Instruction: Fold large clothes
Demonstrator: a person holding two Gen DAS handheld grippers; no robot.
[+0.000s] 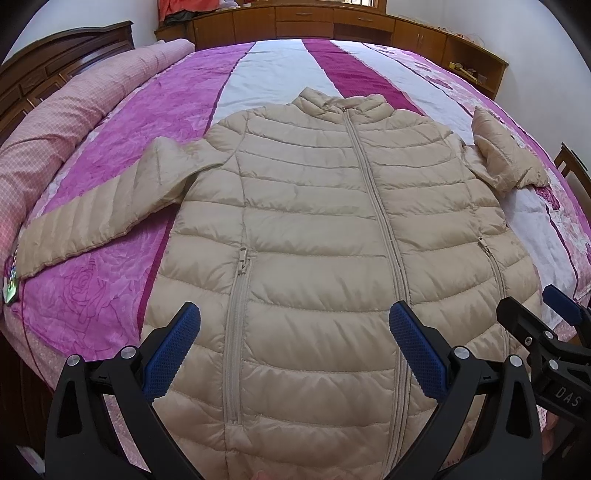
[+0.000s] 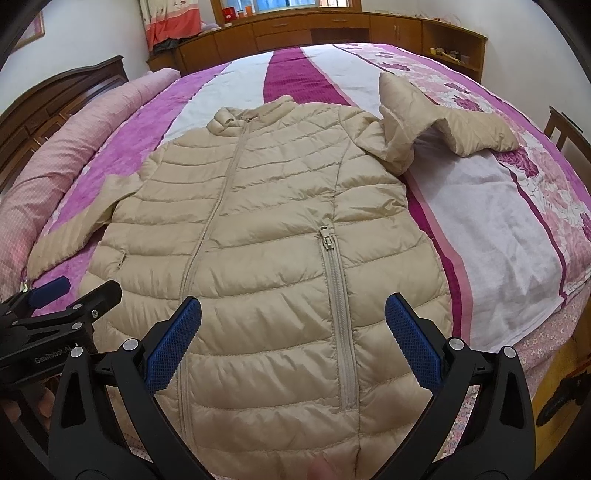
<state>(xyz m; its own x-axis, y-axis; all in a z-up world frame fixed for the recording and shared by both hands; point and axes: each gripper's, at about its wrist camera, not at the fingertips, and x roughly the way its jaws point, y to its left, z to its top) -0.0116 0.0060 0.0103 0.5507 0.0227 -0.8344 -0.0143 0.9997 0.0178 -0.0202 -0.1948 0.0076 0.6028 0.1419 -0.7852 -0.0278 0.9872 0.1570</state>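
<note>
A beige quilted puffer jacket (image 1: 317,229) lies flat, front up and zipped, on the bed, collar away from me; it also shows in the right wrist view (image 2: 258,229). Its left sleeve (image 1: 92,221) stretches out to the left. Its right sleeve (image 2: 436,122) is bent and crumpled beside the shoulder. My left gripper (image 1: 295,343) is open and empty above the jacket's lower hem, left of the main zip. My right gripper (image 2: 293,339) is open and empty above the lower hem around the right pocket zip (image 2: 338,314). The two grippers are side by side.
The bed has a pink, purple and white floral cover (image 1: 280,70). A rolled pink quilt (image 1: 55,122) lies along the left by a dark wooden headboard (image 1: 55,62). Wooden cabinets (image 2: 314,33) line the far wall. A wooden chair (image 2: 565,129) stands at the right.
</note>
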